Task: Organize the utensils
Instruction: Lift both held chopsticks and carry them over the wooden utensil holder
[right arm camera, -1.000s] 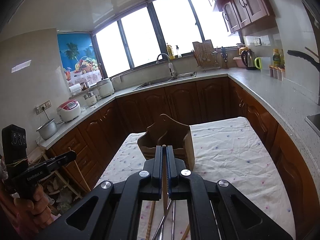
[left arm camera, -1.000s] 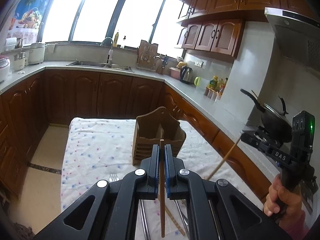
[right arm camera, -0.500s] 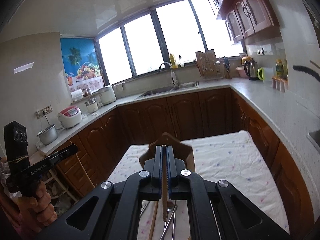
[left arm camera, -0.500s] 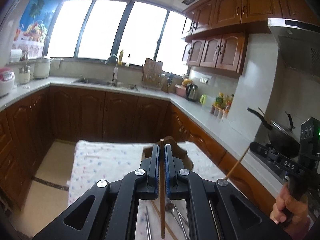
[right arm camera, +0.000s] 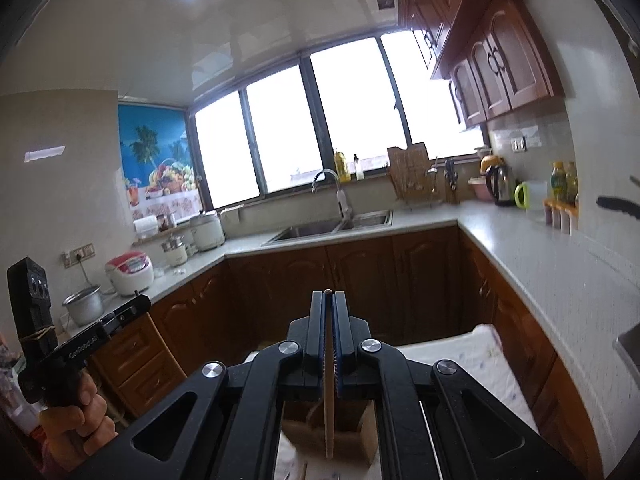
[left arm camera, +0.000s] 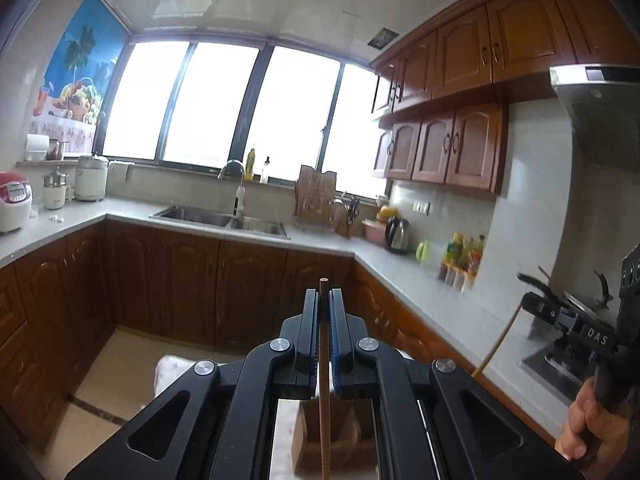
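Left gripper (left arm camera: 324,300): fingers clamped on a dark chopstick (left arm camera: 323,400) that stands upright between the pads, its tip just above them and its lower end cut off by the frame edge. Right gripper (right arm camera: 328,304): fingers clamped on a pale chopstick (right arm camera: 329,420), hanging down over the wooden holder (right arm camera: 370,446). The holder sits on the cloth-covered table (right arm camera: 460,356), mostly hidden behind the gripper bodies; its compartments cannot be told apart. The left view alone shows the right hand (left arm camera: 588,420) at its right edge, with the pale chopstick slanting down from that gripper. The right view alone shows the left hand (right arm camera: 76,420) at its left edge; the dark chopstick cannot be made out there.
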A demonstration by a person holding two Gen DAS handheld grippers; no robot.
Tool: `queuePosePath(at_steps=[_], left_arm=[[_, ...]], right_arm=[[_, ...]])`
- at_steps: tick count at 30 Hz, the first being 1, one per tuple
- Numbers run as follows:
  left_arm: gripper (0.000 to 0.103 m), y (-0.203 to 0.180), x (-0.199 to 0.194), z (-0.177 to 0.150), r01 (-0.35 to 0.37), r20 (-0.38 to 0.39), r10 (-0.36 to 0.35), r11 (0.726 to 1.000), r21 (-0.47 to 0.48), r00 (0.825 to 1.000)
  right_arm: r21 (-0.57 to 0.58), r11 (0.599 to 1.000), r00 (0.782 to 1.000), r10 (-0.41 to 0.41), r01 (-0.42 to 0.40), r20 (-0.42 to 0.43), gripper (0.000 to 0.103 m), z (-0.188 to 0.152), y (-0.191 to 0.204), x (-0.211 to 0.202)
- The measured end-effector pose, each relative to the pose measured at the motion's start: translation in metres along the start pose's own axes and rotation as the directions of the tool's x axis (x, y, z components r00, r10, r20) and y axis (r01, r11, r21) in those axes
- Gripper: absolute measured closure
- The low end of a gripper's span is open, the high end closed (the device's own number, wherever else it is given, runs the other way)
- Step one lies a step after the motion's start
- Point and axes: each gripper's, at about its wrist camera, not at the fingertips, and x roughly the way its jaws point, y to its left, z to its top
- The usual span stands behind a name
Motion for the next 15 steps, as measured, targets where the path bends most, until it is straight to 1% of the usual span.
queuePosePath(at_steps=[4, 6, 10, 11, 12, 15], left_arm=[[0.100, 0.001, 0.026, -0.003, -0.011, 0.032, 0.011, 1.000, -0.010, 0.999], [0.100, 0.000, 0.042, -0.009, -0.022, 0.043, 0.022, 1.000, -0.013, 0.999], [0.100, -0.001, 0.075, -0.032, -0.035, 0.045, 0.036, 0.999, -0.020, 0.998], [0.100, -0.002, 0.087, -0.044, -0.051, 0.041, 0.052, 0.999, -0.015, 0.998], [0.100, -0.002, 0.093, -0.047, -0.057, 0.038, 0.058, 0.998, -0.015, 0.998], [0.100, -0.002, 0.120, -0.073, -0.067, 0.010, 0.068, 0.997, -0.036, 0.998]], right_arm=[[0.007, 1.000, 1.000, 0.001, -0.001, 0.001, 0.100, 0.008, -0.005, 0.019], [0.012, 1.000, 1.000, 0.002, -0.002, -0.004, 0.100, 0.007, -0.009, 0.032], [0.034, 0.999, 1.000, 0.008, -0.007, -0.025, 0.100, -0.003, -0.016, 0.056], [0.040, 0.999, 0.999, 0.013, -0.011, -0.029, 0.100, -0.008, -0.018, 0.062], [0.048, 0.999, 0.999, 0.013, -0.011, -0.036, 0.100, -0.014, -0.021, 0.069], [0.083, 0.996, 0.998, 0.015, -0.010, -0.054, 0.100, -0.031, -0.032, 0.086]])
